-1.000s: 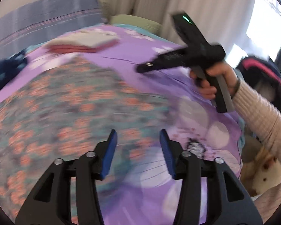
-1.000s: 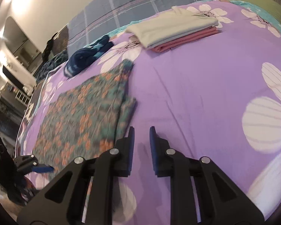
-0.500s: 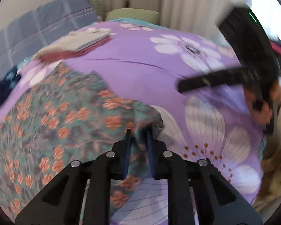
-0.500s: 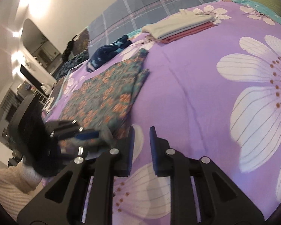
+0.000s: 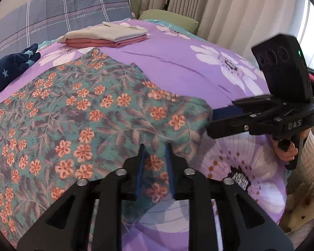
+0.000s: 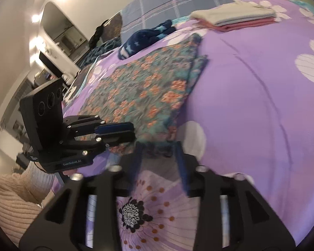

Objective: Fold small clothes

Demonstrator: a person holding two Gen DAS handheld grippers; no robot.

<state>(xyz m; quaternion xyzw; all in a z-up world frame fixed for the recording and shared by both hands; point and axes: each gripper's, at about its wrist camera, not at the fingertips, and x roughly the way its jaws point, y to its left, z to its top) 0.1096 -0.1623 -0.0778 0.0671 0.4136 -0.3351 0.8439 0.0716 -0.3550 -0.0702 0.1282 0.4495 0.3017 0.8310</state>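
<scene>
A teal garment with orange flowers (image 5: 83,104) lies spread on the purple flowered bedspread (image 5: 178,67). My left gripper (image 5: 155,163) is over its near corner. The jaws are opening a little, and the cloth lies flat between the pads without being pinched. In the right wrist view the garment (image 6: 146,87) stretches away from me, and my right gripper (image 6: 159,159) is at its near edge. Its jaws are opening, with the blurred hem just at the fingertips. Each gripper shows in the other's view: the right gripper (image 5: 211,121) beside the raised corner, the left gripper (image 6: 134,132) at the hem.
A folded stack of cream, grey and pink clothes (image 5: 106,35) sits at the far side of the bed. A navy star-print garment (image 5: 12,67) lies at the far left. Behind are a plaid pillow (image 5: 62,10), a green pillow (image 5: 169,18) and curtains (image 5: 230,10). A cream knit sleeve (image 6: 14,192) holds the left gripper.
The left gripper closed on the garment's corner, then its jaws widened again. The right gripper swung across the bedspread to the garment's near edge and went from shut to open.
</scene>
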